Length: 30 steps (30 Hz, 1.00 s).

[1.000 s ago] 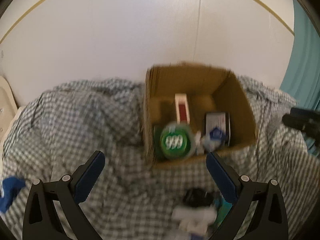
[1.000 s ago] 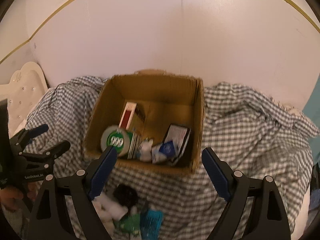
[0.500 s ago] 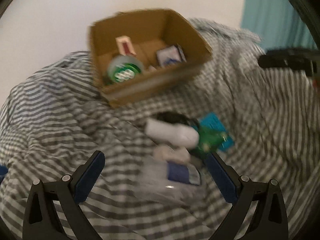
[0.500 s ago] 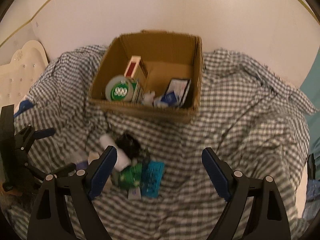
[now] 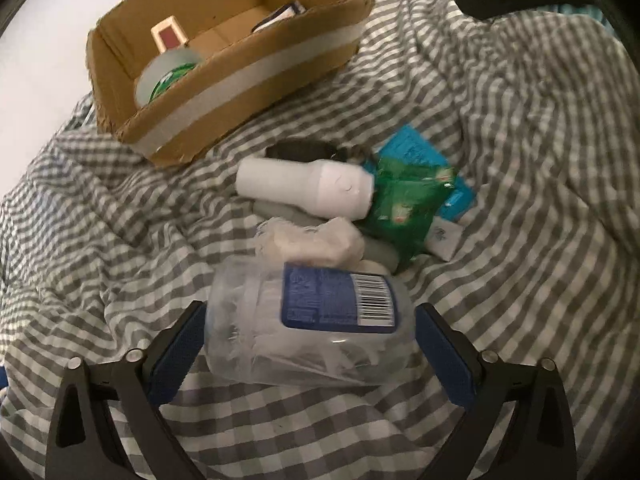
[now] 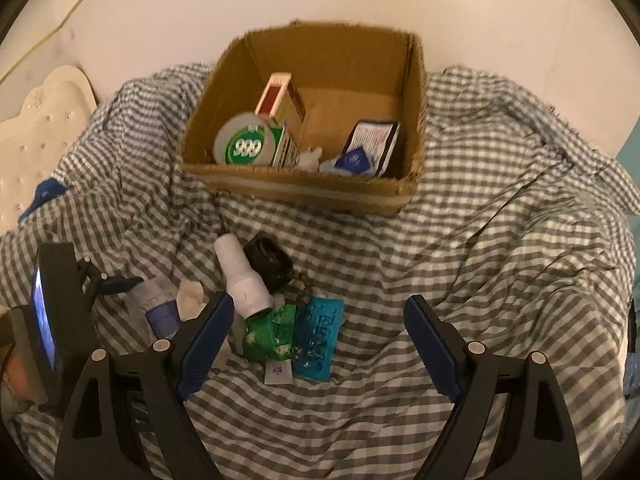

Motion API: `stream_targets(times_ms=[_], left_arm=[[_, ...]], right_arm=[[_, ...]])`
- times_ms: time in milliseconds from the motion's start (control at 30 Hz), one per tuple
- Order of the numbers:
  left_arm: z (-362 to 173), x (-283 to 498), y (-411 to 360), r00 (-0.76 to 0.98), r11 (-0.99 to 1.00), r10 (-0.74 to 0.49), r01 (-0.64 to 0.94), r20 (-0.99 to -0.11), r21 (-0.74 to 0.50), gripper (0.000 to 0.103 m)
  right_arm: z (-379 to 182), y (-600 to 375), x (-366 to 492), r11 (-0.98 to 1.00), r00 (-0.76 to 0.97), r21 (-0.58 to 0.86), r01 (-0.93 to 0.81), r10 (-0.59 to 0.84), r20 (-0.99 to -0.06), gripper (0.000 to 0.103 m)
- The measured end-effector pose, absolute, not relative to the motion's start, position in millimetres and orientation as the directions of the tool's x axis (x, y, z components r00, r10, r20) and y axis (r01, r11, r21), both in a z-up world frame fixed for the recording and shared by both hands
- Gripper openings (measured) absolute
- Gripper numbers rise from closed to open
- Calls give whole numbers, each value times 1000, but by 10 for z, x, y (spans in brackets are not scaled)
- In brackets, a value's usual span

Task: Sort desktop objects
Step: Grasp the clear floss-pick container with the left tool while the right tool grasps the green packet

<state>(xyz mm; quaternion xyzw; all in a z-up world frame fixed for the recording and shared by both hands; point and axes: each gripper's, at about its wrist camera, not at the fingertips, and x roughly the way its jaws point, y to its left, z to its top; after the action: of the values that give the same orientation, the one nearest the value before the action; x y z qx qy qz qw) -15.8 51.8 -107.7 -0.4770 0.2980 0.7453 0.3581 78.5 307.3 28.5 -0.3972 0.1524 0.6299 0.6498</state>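
Observation:
A pile lies on the checked cloth in front of the cardboard box (image 5: 240, 68) (image 6: 304, 188). It holds a white bottle (image 5: 304, 188) (image 6: 244, 280), a green packet (image 5: 404, 208) (image 6: 268, 332), a teal packet (image 5: 416, 152) (image 6: 318, 336), a black object (image 5: 300, 148) (image 6: 268, 264) and a crumpled white wad (image 5: 312, 240). My left gripper (image 5: 310, 316) points steeply down and its jaws are closing. A clear plastic pack with a blue label (image 5: 336, 300) sits between them, pads close beside it. My right gripper (image 6: 320, 304) hangs open above the teal and green packets, holding nothing.
The box holds a green-lidded tub (image 6: 244, 144), a red-and-white carton (image 6: 276, 92) and a dark packet (image 6: 372, 140). The rumpled cloth (image 6: 500, 240) spreads to the right. A white padded panel (image 6: 40, 120) stands at far left, and a pale wall behind the box.
Both grippers have come down toward the pile. The left one swung and rolled from facing the box to straddling the clear pack. The box now sits higher in both views.

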Motion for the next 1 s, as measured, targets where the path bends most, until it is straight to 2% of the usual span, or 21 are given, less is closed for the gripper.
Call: stream_targets(times_ms=[100,233,300,400,467,600,667,867,1000], left_arm=[[-1018,-195,484,-282,-582,264,-809,-922,81,94],[-820,-295,419,-303,-622,317,-782,-899,45,94],[-707,-389,353,-309,-653,351,-758,-884,6,94],[-647,-534,293,-321,-692,364,-722,-875,-23,94],[-677,-630,262,-312,-713,362,-699,-879,-46,94],[-773,-781,231,-296,-748,337,-661,-894,-63,94],[-790,-835,205,-288,-760,336,-645,-897,-78,94],[-792,-901,134,-286,-784,341,-612,-896,-103,94],[-756,-941,85,-304,-797,347,-594,-887,-108,94]], right_arm=[[116,3176,856,-75,161,-284,-956,676,-719,87],[-181,3375,963,-60,97,-165,-985,598,-796,87],[-337,3469,962,-62,103,-168,-984,568,-816,86],[-543,3574,950,-75,106,-170,-983,527,-843,79],[-673,3642,948,-91,100,-165,-982,493,-864,66],[-850,3714,946,-104,95,-159,-982,455,-885,58],[-885,3724,942,-121,70,-136,-983,440,-895,39],[-770,3632,844,-159,69,-156,-975,451,-890,27],[-569,3499,698,-183,107,-227,-957,503,-858,27]])
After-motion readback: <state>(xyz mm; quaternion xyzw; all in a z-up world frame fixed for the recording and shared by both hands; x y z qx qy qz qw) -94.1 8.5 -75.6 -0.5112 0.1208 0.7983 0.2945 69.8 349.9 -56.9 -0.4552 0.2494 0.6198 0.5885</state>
